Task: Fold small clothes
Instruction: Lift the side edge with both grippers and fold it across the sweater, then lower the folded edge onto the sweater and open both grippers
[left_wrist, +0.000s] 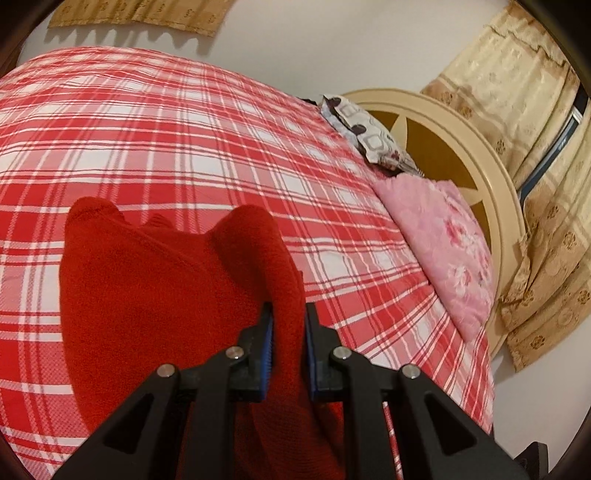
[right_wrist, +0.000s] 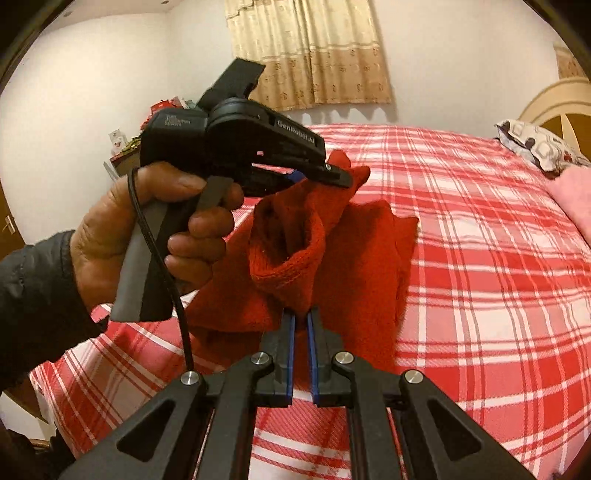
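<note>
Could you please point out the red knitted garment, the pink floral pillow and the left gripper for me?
red knitted garment (left_wrist: 147, 295): left wrist view, on its broad flat body.
pink floral pillow (left_wrist: 447, 243): left wrist view, on its top face.
left gripper (left_wrist: 289, 325): left wrist view, between its fingertips, shut on the garment's fold.

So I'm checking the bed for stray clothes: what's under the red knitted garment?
Under the red knitted garment only the red-and-white plaid bedspread shows around its edges. Whatever lies directly beneath the fabric is covered and can't be seen.

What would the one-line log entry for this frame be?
left tool: shut on red garment | right tool: shut on red garment | garment: partly lifted over plaid bedspread | fold: unfinished
</note>
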